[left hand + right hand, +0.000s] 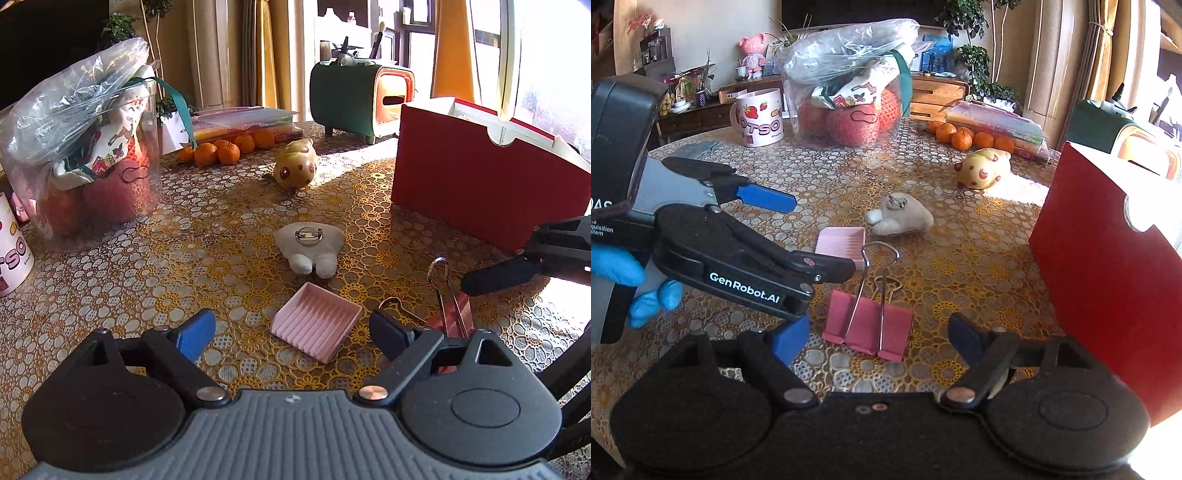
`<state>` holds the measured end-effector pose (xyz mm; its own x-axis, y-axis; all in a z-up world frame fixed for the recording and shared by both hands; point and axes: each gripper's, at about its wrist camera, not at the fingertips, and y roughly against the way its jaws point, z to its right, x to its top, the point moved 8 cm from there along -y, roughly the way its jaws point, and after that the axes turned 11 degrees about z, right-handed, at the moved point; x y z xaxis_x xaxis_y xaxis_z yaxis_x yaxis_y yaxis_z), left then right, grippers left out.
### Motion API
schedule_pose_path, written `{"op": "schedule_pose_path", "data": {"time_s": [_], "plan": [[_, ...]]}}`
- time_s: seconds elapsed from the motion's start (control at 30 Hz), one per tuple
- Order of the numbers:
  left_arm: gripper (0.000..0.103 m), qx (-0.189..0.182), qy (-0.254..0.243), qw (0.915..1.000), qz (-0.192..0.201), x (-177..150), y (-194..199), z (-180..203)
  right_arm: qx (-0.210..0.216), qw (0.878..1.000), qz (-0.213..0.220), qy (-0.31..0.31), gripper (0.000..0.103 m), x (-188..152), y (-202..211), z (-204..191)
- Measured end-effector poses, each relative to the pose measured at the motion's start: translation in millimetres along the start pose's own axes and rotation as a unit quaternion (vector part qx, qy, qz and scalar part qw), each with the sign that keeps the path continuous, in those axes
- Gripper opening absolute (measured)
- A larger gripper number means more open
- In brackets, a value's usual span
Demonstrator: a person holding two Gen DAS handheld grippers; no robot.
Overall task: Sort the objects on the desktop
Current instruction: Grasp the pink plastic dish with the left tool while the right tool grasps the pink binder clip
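I have both claws spread wide and empty, low over the lace-patterned surface (110,280). My left claw (291,338) frames the pink ribbed tray (317,321), and my right claw (879,338) frames the pink binder clip (868,325), which lies flat with its wire handles pointing away from me. The red box (1108,266) stands close on the right, probably where these go. My worry is how close the two claws sit: the left one reaches across just in front of the clip's handles, so closing or lifting either could knock the other. The tray is thin and flat, so my fingers may skate over it or push it toward the plush brooch (312,247) just beyond. The clip's loose handles could snag a finger or swing on lifting.
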<state>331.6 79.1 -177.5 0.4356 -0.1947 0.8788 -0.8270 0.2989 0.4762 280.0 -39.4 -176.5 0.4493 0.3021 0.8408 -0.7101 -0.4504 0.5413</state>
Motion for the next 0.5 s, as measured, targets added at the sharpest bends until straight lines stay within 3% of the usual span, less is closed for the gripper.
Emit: {"op": "schedule_pose_path", "data": {"time_s": [0.23,0.33,0.5], "plan": [[0.073,-0.020,0.003,0.9998,-0.002,-1,-5,8,0.000,1.000,0.000,0.000,0.064,-3,-7,-2],[0.065,-0.024,0.004,0.9997,0.000,0,-5,11,0.003,1.000,0.004,-0.002,0.053,-3,-5,0],[0.054,-0.025,-0.001,0.9997,0.003,1,-2,15,-0.008,1.000,0.006,-0.023,0.050,-4,-2,18]]}}
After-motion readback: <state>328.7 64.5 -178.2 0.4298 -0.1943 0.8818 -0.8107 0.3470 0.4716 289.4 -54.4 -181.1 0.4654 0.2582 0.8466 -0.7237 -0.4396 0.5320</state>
